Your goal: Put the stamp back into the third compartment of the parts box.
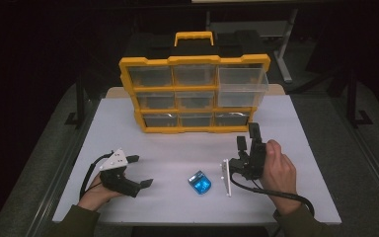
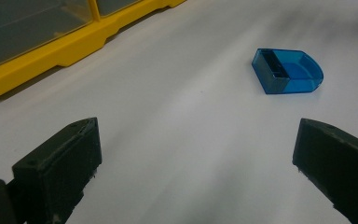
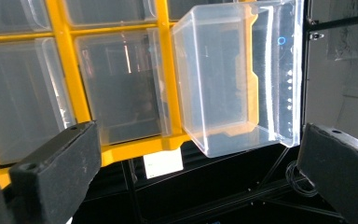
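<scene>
Table (image 1: pixel 143 133): white, dark room behind.
Organizer (image 1: pixel 193 94): yellow, upright, drawer (image 1: pixel 242 86) pulled out.
Blue box (image 1: pixel 199 182): between grippers.
Left gripper (image 1: pixel 140 170): jaws wide.
Right gripper (image 1: pixel 247 136): jaws wide.

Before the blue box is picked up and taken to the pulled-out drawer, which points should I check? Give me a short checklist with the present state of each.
1. Left hand-held gripper open: ok, jaws wide apart.
2. Right hand-held gripper open: ok, nothing between the jaws.
3. Small blue box free to grasp: ok, it lies alone on the white table.
4. Blue box in line with the left jaws: not ok, it sits off to one side in the left gripper view.
5. Clear drawer pulled out of the yellow organizer: ok.
6. Drawer empty: cannot tell.
</scene>
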Tool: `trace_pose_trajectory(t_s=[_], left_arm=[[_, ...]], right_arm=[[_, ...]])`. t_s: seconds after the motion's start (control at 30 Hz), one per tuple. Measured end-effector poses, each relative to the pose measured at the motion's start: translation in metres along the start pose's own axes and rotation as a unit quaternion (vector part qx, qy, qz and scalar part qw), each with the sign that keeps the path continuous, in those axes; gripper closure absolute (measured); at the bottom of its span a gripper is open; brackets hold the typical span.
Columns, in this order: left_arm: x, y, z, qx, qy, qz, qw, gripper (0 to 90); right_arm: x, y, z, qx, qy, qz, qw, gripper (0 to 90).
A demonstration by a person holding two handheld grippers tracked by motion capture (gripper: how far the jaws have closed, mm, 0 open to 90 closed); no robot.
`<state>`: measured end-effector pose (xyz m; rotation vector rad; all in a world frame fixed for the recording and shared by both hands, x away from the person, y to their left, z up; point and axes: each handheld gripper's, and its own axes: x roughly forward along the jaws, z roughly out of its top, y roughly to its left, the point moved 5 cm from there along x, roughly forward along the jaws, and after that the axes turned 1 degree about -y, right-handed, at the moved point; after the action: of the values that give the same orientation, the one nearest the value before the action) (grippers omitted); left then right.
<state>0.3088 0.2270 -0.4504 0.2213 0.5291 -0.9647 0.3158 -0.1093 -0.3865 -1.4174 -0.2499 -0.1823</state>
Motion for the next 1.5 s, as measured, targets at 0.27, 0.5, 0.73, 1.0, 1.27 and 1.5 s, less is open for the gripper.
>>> trace_pose_trajectory(t_s=[0.27, 0.5, 0.73, 1.0, 1.27, 1.5], left_arm=[[0.000, 0.000, 0.000, 0.003, 0.001, 0.000, 1.0000, 1.1], [0.000, 0.001, -0.001, 0.004, 0.001, 0.007, 1.0000, 1.1], [0.001, 0.001, -0.002, 0.007, -0.002, 0.012, 0.9999, 1.1], [0.001, 0.002, -0.002, 0.003, -0.008, 0.015, 0.9998, 1.1], [0.002, 0.002, -0.003, 0.006, -0.001, 0.016, 0.9999, 1.1], [0.003, 0.002, -0.003, 0.006, -0.002, 0.017, 0.9998, 1.1]], right_arm=[[-0.008, 0.015, -0.006, -0.014, 0.007, 0.020, 0.9997, 0.0], [-0.015, 0.026, -0.009, -0.033, 0.009, 0.043, 0.9985, 0.0], [-0.020, 0.033, -0.012, -0.031, 0.016, 0.051, 0.9981, 0.0], [-0.020, 0.046, -0.018, -0.023, 0.023, 0.069, 0.9971, 0.0], [-0.019, 0.054, -0.024, -0.012, 0.036, 0.083, 0.9958, 0.0], [-0.020, 0.065, -0.025, -0.007, 0.038, 0.104, 0.9939, 0.0]])
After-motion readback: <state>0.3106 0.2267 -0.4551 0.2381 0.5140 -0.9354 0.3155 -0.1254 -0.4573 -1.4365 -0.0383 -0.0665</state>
